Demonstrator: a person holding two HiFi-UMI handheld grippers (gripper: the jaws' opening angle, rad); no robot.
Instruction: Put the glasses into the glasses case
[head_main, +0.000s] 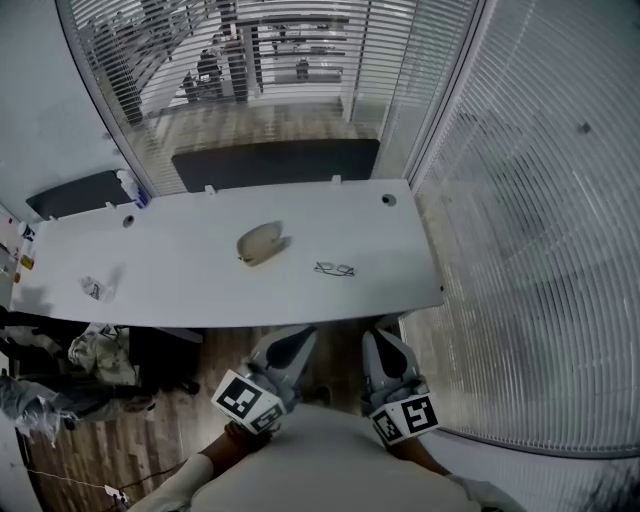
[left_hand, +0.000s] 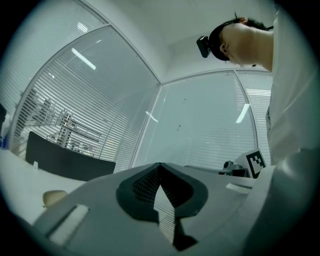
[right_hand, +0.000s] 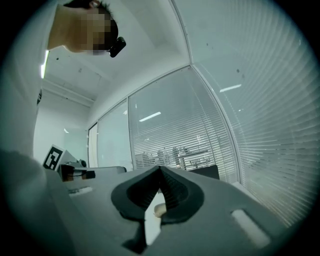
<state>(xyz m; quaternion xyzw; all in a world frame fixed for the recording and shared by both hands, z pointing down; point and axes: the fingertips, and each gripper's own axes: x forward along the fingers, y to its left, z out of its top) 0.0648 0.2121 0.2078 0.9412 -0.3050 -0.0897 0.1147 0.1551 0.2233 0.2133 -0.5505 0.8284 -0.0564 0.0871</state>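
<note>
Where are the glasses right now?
In the head view, the glasses lie on the white table, just right of the tan glasses case, not touching it.

- Left grey two-jaw gripper (head_main: 289, 347): held low in front of the torso, pointed roughly level; jaws seen closed tip to tip, nothing gripped.
- Right grey two-jaw gripper (head_main: 385, 350): held beside the left one, a little apart, pointed level; jaws closed, nothing gripped.
- Black-and-white marker cubes (head_main: 246, 399): one carried at each gripper's rear.
- Left forearm (head_main: 205, 462): bare, drawn close to the body.
</note>
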